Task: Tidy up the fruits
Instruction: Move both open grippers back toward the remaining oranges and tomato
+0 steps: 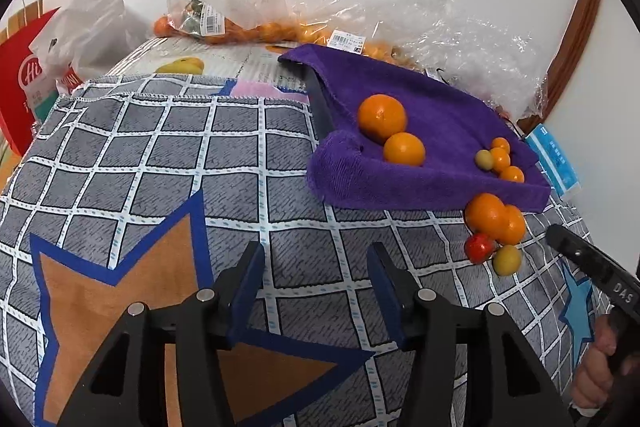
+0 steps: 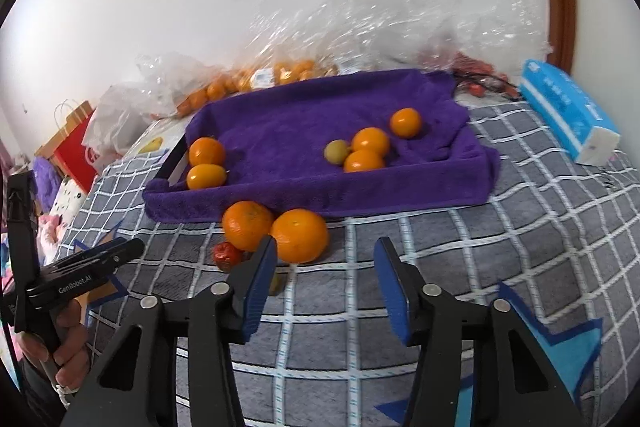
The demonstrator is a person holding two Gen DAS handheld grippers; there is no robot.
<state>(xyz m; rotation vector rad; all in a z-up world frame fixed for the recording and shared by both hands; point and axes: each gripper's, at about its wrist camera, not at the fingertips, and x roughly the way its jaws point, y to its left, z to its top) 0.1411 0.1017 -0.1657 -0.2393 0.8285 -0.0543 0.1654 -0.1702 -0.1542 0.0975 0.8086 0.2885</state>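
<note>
Purple-towel-lined tray [image 2: 280, 147] on the checked cloth [image 2: 520, 227]. Inside, at left end: two oranges [image 2: 207, 151] touching. Toward right end: three small oranges [image 2: 370, 142] clustered with one yellow-green fruit [image 2: 336, 151]. Outside, against tray's near edge: two large oranges [image 2: 299, 235] side by side, a small red fruit [image 2: 227, 255] beside them, and a yellow-green fruit [image 1: 507, 259], possibly a plum.

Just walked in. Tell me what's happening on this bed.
A person holds a hand-held gripper in each hand, sorting fruit into a tray lined with a purple towel. Two oranges sit at one end, small orange fruits and a green one at the other. Two oranges, a red fruit and a green fruit wait outside on the checked blanket. The left hand-held gripper and right hand-held gripper are open, holding nothing.
</note>
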